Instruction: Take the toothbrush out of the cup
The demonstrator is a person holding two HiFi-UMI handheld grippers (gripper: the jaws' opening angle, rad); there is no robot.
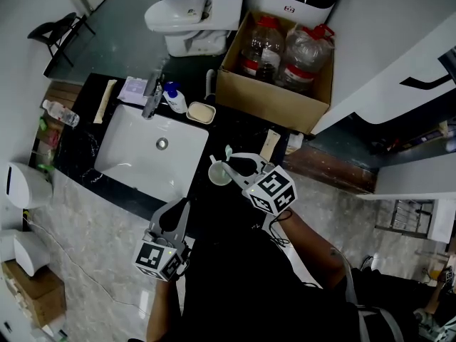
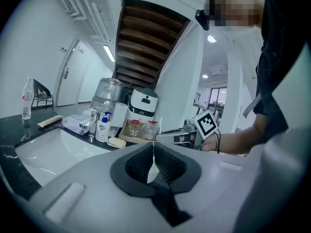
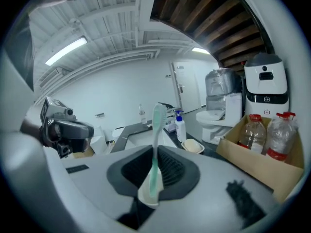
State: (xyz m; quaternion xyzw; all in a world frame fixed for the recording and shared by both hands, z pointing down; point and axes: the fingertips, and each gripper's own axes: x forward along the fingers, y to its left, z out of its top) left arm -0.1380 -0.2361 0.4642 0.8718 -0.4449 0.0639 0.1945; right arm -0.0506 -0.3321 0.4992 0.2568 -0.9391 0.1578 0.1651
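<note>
A pale green and white toothbrush (image 3: 155,149) stands upright between the jaws of my right gripper (image 3: 154,152), which is shut on its handle. In the head view, my right gripper (image 1: 234,164) hangs over the black counter with the toothbrush (image 1: 228,152) beside a pale cup (image 1: 217,174) standing right of the sink. I cannot tell whether the brush's lower end is still inside the cup. My left gripper (image 1: 182,206) is lower left, near the sink's front corner. Its jaws (image 2: 153,152) are shut with nothing between them.
A white sink (image 1: 135,155) with a faucet (image 1: 152,98) is set in the black counter (image 1: 235,123). A soap bottle (image 1: 174,97) and soap dish (image 1: 201,112) stand behind it. A cardboard box (image 1: 271,95) holds two bottles. A toilet (image 1: 185,16) is beyond.
</note>
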